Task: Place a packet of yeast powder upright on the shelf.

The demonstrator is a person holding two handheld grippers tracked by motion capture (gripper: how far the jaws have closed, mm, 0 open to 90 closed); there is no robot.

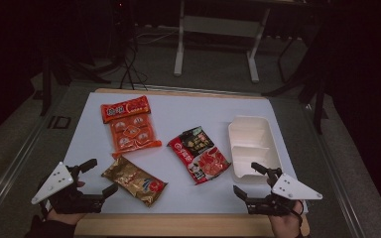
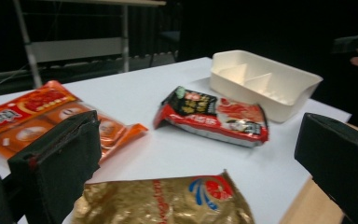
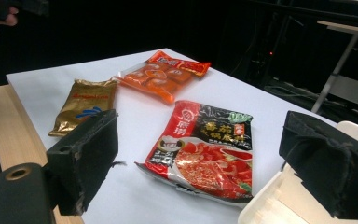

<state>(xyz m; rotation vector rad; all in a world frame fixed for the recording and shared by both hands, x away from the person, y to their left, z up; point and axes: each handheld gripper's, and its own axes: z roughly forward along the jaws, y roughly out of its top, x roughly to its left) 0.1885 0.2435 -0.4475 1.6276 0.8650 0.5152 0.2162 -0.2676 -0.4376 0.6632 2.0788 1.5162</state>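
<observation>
Three snack packets lie on the white table (image 1: 178, 111): an orange one (image 1: 129, 126) at the back left, a gold one (image 1: 135, 180) at the front left, and a red-and-black one (image 1: 199, 153) in the middle. A white divided tray (image 1: 254, 147) sits at the right. My left gripper (image 1: 99, 177) is open at the front left corner, just left of the gold packet (image 2: 168, 203). My right gripper (image 1: 249, 179) is open at the front right, by the tray's near end. The right gripper view has the red-and-black packet (image 3: 205, 149) lying between the jaws, farther off.
The wooden table edge (image 1: 178, 224) runs along the front. Beyond the table stand a metal desk frame (image 1: 213, 34) and cables on a dark floor. In the left gripper view the tray (image 2: 263, 81) is at the far right.
</observation>
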